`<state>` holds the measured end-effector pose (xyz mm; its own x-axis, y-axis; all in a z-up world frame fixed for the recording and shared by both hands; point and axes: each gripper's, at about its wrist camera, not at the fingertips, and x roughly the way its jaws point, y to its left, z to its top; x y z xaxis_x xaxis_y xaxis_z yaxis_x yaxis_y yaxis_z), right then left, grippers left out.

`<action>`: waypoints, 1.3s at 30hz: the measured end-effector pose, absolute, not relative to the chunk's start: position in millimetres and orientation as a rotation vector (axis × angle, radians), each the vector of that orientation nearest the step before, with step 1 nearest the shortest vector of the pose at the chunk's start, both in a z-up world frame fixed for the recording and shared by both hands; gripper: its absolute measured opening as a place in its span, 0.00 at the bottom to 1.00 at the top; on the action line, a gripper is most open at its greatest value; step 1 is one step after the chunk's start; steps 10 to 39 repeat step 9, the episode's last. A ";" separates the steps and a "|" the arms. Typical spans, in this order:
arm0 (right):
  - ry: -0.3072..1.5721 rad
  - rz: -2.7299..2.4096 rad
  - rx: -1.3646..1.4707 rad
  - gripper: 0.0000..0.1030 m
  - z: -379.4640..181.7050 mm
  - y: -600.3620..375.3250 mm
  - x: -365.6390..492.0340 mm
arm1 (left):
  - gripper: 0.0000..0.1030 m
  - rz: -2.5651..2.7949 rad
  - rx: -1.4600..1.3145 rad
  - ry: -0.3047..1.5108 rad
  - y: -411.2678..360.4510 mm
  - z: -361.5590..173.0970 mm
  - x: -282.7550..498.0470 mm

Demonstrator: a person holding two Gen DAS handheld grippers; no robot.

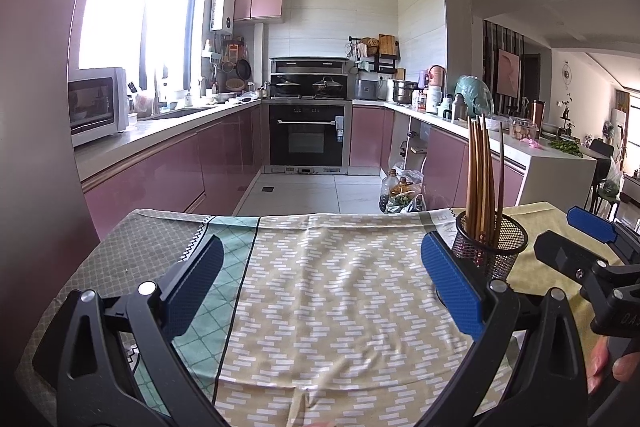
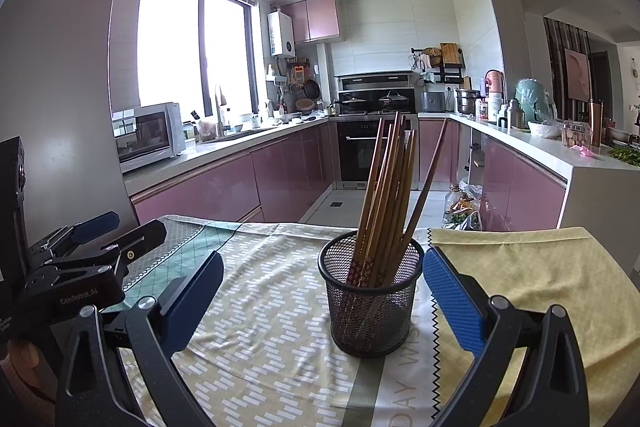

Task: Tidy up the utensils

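Observation:
A black mesh cup (image 2: 371, 301) stands upright on the patterned tablecloth (image 2: 272, 315) and holds several brown wooden chopsticks (image 2: 390, 187), leaning slightly. My right gripper (image 2: 320, 291) is open and empty, with the cup between its blue fingers, untouched. My left gripper (image 1: 320, 275) is open and empty over bare cloth; the cup (image 1: 491, 243) and chopsticks (image 1: 480, 171) stand just beyond its right finger. The right gripper (image 1: 580, 243) shows at the right edge of the left wrist view; the left gripper (image 2: 96, 239) shows at the left of the right wrist view.
The tablecloth's (image 1: 328, 287) far edge drops to the kitchen floor. Pink cabinets (image 2: 224, 187), an oven (image 1: 306, 135), a microwave (image 1: 98, 103) and cluttered counters (image 2: 532, 143) lie beyond. Bottles and bags (image 1: 400, 193) sit on the floor.

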<state>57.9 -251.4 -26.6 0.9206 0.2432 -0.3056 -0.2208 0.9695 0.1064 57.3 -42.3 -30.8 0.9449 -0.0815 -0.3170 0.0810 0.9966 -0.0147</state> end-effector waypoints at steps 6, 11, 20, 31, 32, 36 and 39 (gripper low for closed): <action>0.529 0.081 0.060 0.94 -53.1 -310.0 90.9 | 0.95 -0.059 -0.005 0.473 -27.2 -44.9 84.3; 0.677 -0.020 0.075 0.94 -78.2 -356.6 118.0 | 0.95 -0.037 0.007 0.561 -13.2 -58.3 100.9; 0.677 -0.020 0.075 0.94 -78.2 -356.6 118.0 | 0.95 -0.037 0.007 0.561 -13.2 -58.3 100.9; 0.677 -0.020 0.075 0.94 -78.2 -356.6 118.0 | 0.95 -0.037 0.007 0.561 -13.2 -58.3 100.9; 0.677 -0.020 0.075 0.94 -78.2 -356.6 118.0 | 0.95 -0.037 0.007 0.561 -13.2 -58.3 100.9; 0.677 -0.020 0.075 0.94 -78.2 -356.6 118.0 | 0.95 -0.037 0.007 0.561 -13.2 -58.3 100.9; 0.677 -0.020 0.075 0.94 -78.2 -356.6 118.0 | 0.95 -0.037 0.007 0.561 -13.2 -58.3 100.9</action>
